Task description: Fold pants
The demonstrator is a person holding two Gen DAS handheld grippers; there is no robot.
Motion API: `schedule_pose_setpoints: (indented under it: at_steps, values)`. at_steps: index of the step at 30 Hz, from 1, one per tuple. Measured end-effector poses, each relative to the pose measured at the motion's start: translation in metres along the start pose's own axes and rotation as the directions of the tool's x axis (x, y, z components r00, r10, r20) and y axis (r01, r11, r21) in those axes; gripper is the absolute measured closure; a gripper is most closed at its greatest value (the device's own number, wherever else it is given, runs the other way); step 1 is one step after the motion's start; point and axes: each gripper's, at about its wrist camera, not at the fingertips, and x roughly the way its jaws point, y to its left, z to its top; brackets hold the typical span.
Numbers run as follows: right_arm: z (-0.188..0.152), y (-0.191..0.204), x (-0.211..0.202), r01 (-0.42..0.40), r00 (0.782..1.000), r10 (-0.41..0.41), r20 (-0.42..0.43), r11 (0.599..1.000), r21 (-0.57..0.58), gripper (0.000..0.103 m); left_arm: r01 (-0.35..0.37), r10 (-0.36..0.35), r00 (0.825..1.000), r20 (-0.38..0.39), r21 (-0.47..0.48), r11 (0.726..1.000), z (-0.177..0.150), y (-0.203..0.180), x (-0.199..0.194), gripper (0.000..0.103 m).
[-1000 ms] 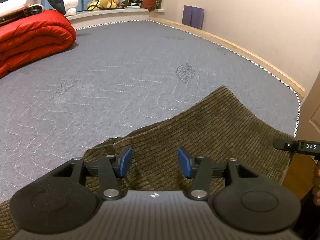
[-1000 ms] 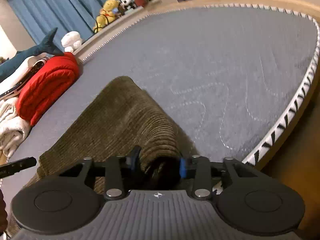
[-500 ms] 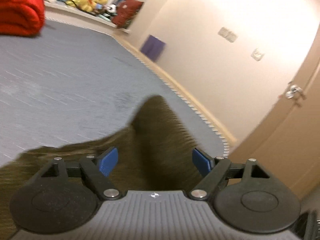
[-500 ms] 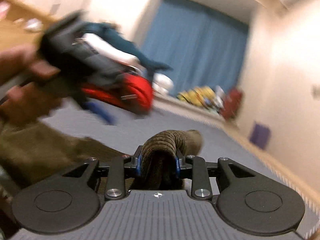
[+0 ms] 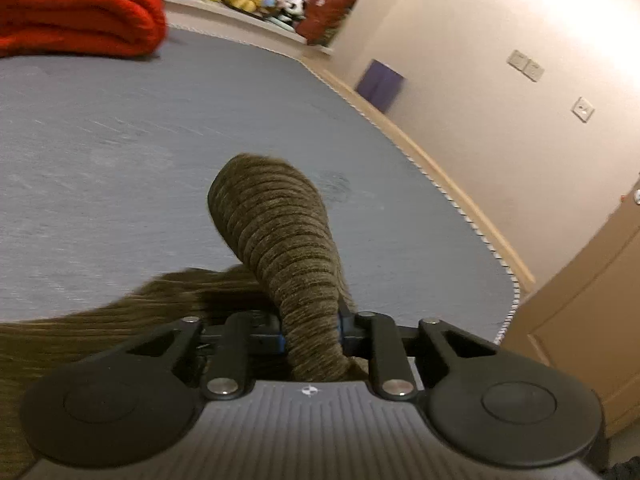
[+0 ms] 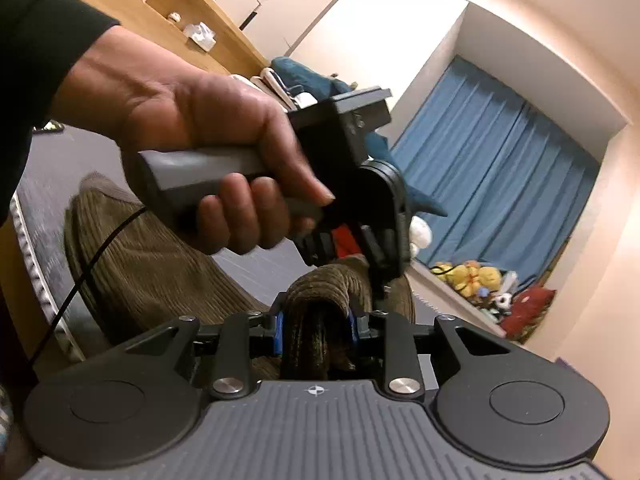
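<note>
Pants (image 5: 280, 240) bunched between closing left jaws; right jaws clamp another fold.

Warm, dim indoor light, soft glare on walls, motion blur, fisheye-bent edges.

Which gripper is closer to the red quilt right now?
Left. The left gripper, fingers closing on the pants, sits between the right gripper and the red quilt; the right gripper is farther back, also holding the pants.

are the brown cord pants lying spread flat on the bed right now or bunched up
Bunched and partly lifted. The pants rise in a rolled ridge from the left gripper, whose jaws are closing on it, and the right gripper pinches another fold.
</note>
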Motion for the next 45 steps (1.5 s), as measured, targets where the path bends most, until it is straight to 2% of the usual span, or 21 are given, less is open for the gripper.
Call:
schedule_pose_setpoints:
  at_steps: [3, 6, 8, 10, 12, 13, 16, 18, 19, 20, 23, 25, 27, 30, 33, 36, 38, 40, 42, 43, 45]
  values:
    - [0.013, 0.005, 0.003, -0.095, 0.995, 0.094, 0.038, 0.995, 0.021, 0.065, -0.007, 0.007, 0.999, 0.034, -0.028, 1.000, 0.001, 0.033, -0.032, 0.083]
    - [0.032, 0.002, 0.005, -0.262, 0.962, 0.247, 0.113, 0.954, 0.145, 0.054, -0.035, 0.040, 0.996, 0.074, -0.075, 0.997, 0.000, 0.076, -0.072, 0.083]
    - [0.043, -0.014, 0.001, -0.425, 0.901, 0.377, 0.215, 0.867, 0.261, 0.043, -0.066, 0.078, 0.992, 0.098, -0.121, 0.990, -0.004, 0.106, -0.102, 0.083]
    - [0.049, -0.030, 0.000, -0.525, 0.847, 0.439, 0.299, 0.775, 0.351, 0.038, -0.098, 0.120, 0.985, 0.122, -0.173, 0.980, -0.011, 0.139, -0.133, 0.083]
    - [0.052, -0.041, 0.008, -0.567, 0.823, 0.464, 0.328, 0.709, 0.419, 0.037, -0.155, 0.193, 0.971, 0.141, -0.246, 0.957, -0.021, 0.171, -0.162, 0.083]
    - [0.050, -0.045, 0.014, -0.569, 0.822, 0.470, 0.320, 0.689, 0.450, 0.036, -0.175, 0.220, 0.965, 0.140, -0.277, 0.945, -0.025, 0.184, -0.172, 0.082]
    - [0.037, -0.057, 0.042, -0.496, 0.862, 0.459, 0.216, 0.673, 0.549, 0.036, -0.217, 0.268, 0.959, 0.092, -0.370, 0.903, -0.037, 0.222, -0.190, 0.070]
    - [0.027, -0.054, 0.065, -0.409, 0.889, 0.447, 0.104, 0.667, 0.623, 0.035, -0.262, 0.298, 0.954, 0.034, -0.389, 0.883, -0.041, 0.238, -0.189, 0.045]
    - [0.020, -0.058, 0.079, -0.355, 0.897, 0.441, 0.043, 0.657, 0.665, 0.033, -0.281, 0.310, 0.951, 0.014, -0.384, 0.879, -0.041, 0.242, -0.189, 0.025]
    - [0.011, -0.062, 0.093, -0.302, 0.897, 0.442, -0.016, 0.637, 0.709, 0.030, -0.293, 0.317, 0.948, 0.001, -0.382, 0.877, -0.042, 0.245, -0.188, 0.018]
    - [-0.012, -0.063, 0.131, -0.149, 0.870, 0.464, -0.168, 0.571, 0.807, 0.028, -0.260, 0.274, 0.961, -0.023, -0.406, 0.876, -0.046, 0.255, -0.184, 0.018]
    - [-0.023, -0.055, 0.156, -0.078, 0.832, 0.509, -0.222, 0.504, 0.860, 0.028, -0.242, 0.242, 0.969, -0.051, -0.398, 0.885, -0.047, 0.258, -0.175, 0.018]
    - [-0.035, -0.047, 0.164, -0.026, 0.807, 0.537, -0.246, 0.448, 0.894, 0.027, -0.236, 0.223, 0.972, -0.078, -0.382, 0.894, -0.052, 0.259, -0.167, 0.018]
    - [-0.052, -0.044, 0.181, 0.016, 0.754, 0.610, -0.245, 0.357, 0.934, 0.027, -0.213, 0.186, 0.977, -0.105, -0.398, 0.892, -0.061, 0.264, -0.154, 0.018]
    - [-0.061, -0.037, 0.185, 0.021, 0.730, 0.646, -0.222, 0.304, 0.952, 0.031, -0.172, 0.142, 0.985, -0.099, -0.454, 0.875, -0.070, 0.274, -0.142, 0.021]
    - [-0.061, -0.037, 0.183, 0.017, 0.734, 0.640, -0.226, 0.316, 0.948, 0.050, -0.167, 0.137, 0.985, -0.100, -0.438, 0.883, -0.073, 0.268, -0.135, 0.028]
    - [-0.059, -0.041, 0.180, 0.015, 0.746, 0.629, -0.221, 0.316, 0.949, 0.068, -0.191, 0.163, 0.981, -0.103, -0.415, 0.889, -0.073, 0.258, -0.134, 0.036]
    - [-0.053, -0.051, 0.181, 0.005, 0.758, 0.620, -0.204, 0.307, 0.952, 0.076, -0.213, 0.186, 0.977, -0.105, -0.416, 0.884, -0.069, 0.250, -0.133, 0.041]
    - [-0.046, -0.067, 0.181, -0.032, 0.769, 0.619, -0.157, 0.283, 0.958, 0.078, -0.221, 0.200, 0.975, -0.095, -0.397, 0.891, -0.062, 0.238, -0.129, 0.048]
    - [-0.038, -0.076, 0.180, -0.060, 0.777, 0.615, -0.136, 0.287, 0.956, 0.079, -0.204, 0.187, 0.979, -0.081, -0.389, 0.898, -0.057, 0.230, -0.124, 0.053]
    - [-0.027, -0.095, 0.174, -0.079, 0.808, 0.574, -0.135, 0.332, 0.940, 0.079, -0.162, 0.150, 0.987, -0.061, -0.376, 0.912, -0.046, 0.217, -0.112, 0.056]
